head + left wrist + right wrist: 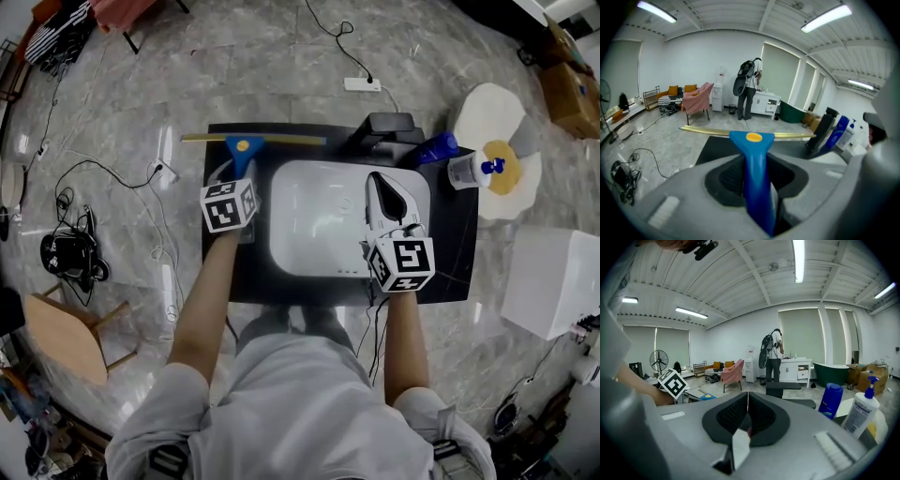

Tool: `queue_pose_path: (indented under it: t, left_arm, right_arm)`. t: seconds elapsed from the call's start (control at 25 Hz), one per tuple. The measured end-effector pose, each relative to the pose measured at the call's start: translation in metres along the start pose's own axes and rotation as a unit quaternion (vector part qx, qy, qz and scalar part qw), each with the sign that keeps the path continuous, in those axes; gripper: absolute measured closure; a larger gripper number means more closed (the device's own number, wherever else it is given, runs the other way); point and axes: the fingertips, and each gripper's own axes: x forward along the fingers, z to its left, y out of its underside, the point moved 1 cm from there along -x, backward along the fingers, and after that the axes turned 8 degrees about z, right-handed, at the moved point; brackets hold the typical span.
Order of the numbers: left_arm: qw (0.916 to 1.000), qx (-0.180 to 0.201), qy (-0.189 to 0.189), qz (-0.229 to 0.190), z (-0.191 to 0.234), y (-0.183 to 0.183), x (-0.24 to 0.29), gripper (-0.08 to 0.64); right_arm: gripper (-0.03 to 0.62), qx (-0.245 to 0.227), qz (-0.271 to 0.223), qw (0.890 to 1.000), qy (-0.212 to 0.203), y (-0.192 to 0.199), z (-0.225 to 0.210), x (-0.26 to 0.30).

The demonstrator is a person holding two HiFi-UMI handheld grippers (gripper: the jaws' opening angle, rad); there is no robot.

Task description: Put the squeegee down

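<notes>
The squeegee (245, 146) has a blue handle, a yellow button and a long yellow blade (703, 131). My left gripper (240, 180) is shut on its handle (757, 164), and the blade lies crosswise over the far left edge of the black tabletop (450, 267). Whether the blade touches the top I cannot tell. My right gripper (380, 180) hovers over the right side of the white basin (309, 183). In the right gripper view its jaws (747, 401) are shut with nothing between them.
A black stand (389, 127), a blue bottle (437, 148) and a pump bottle (466, 172) sit at the table's far right. Beside them are a round white side table (492, 108) and a white box (553, 281). Cables and a wooden stool (66, 337) lie to the left. A person (749, 89) stands far back.
</notes>
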Motion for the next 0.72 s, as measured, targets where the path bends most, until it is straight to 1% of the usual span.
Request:
queue_pose_path:
  t: [0.12, 0.36, 0.72]
  left_arm:
    - [0.9999, -0.006, -0.002, 0.015, -0.001, 0.007, 0.015, 0.431]
    - [0.9992, -0.004, -0.006, 0.039, -0.004, 0.018, 0.034, 0.430]
    - [0.9979, -0.022, -0.007, 0.060, -0.004, 0.028, 0.053, 0.428]
  right_arm:
    - [0.586, 0.001, 0.003, 1.000, -0.001, 0.004, -0.004, 0.005]
    - [0.586, 0.010, 0.010, 1.000, -0.002, 0.011, -0.012, 0.011]
    - [0.588, 0.013, 0.024, 1.000, 0.002, 0.024, -0.022, 0.015]
